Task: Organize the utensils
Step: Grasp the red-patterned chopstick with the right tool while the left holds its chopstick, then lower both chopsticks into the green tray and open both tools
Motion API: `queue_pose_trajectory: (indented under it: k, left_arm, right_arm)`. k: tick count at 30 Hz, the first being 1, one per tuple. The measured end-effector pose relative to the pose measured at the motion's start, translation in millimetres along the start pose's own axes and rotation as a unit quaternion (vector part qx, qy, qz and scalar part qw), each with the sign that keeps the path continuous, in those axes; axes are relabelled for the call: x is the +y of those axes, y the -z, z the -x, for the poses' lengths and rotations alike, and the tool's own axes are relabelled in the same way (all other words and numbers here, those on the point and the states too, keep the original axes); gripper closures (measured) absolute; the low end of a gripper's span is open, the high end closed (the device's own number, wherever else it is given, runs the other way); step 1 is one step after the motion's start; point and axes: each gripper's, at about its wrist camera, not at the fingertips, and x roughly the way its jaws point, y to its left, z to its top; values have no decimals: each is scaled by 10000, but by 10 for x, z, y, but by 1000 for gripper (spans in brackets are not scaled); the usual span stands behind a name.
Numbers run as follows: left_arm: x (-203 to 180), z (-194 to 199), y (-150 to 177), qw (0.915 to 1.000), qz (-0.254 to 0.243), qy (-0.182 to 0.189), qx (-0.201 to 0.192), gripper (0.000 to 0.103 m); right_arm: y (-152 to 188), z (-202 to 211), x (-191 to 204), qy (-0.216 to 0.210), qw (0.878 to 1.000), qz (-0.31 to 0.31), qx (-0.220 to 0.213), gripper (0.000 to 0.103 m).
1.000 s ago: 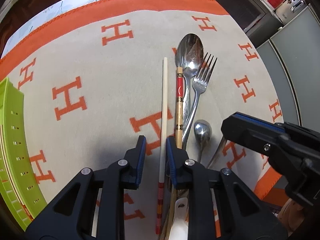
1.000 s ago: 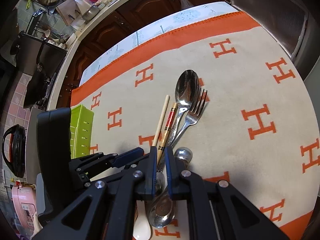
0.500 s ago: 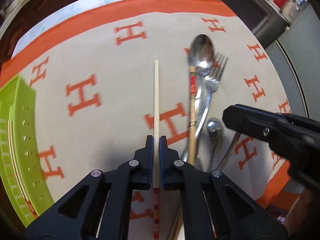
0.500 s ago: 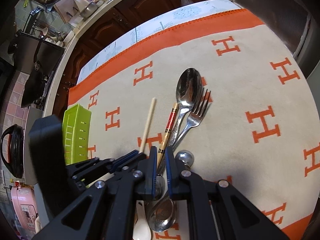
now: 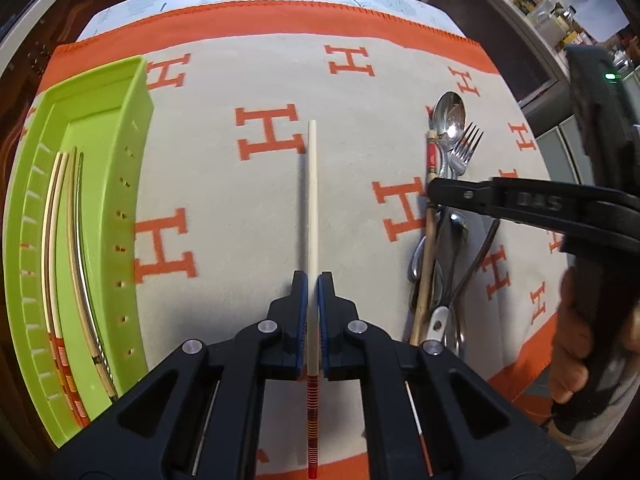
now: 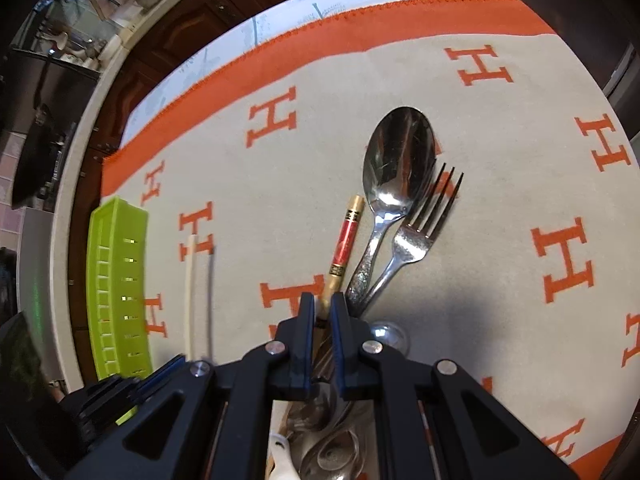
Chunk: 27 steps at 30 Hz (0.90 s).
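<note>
Since a moment ago my left gripper has carried the pale chopstick away from the pile of utensils and over toward the green tray, which now fills the left edge of the left wrist view. The chopstick is a thin, smooth, cream-coloured rod with fine red and orange bands near its butt end. It runs straight forward between my left jaws, which press together on it just ahead of those bands; its tip points out over the cloth. The tray is glossy lime plastic, long and shallow, with small slots along its wall, and three or four similar chopsticks lie lengthwise in it.

The cloth is soft, beige and woven, printed with orange H shapes and edged by an orange border.

My right gripper sits low over the pile. A wooden chopstick with a red lacquered band and gold tip lies between its jaws, which stand nearly together around the shaft; whether they truly pinch it I cannot tell. Just right of it lie a polished steel spoon with a patterned handle and a steel fork, their handles crossing near my fingertip. More spoons and a white ceramic one lie heaped under the jaws.
</note>
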Motion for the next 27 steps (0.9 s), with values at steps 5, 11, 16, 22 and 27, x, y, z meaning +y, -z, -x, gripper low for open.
queue_pose_trajectory:
  k: [5, 11, 16, 22, 27]
  left_arm:
    - [54, 106, 64, 9999, 48, 117, -55, 100]
    - [160, 272, 158, 9995, 168, 190, -177, 100]
    - [276, 535, 253, 9985, 266, 213, -421, 100]
    - [503, 948, 375, 9957, 409, 200, -802, 100]
    - [813, 1213, 462, 9923, 668, 87, -1040, 100]
  right_arm:
    - [9, -97, 146, 211, 9996, 195, 44, 91]
    - [77, -168, 385, 466, 9977, 498, -9, 93]
    - [132, -146, 479, 56, 9991, 423, 72, 96]
    - [266, 73, 724, -381, 9974, 608, 13, 97]
    - [346, 263, 1041, -819, 9929, 859, 54, 97]
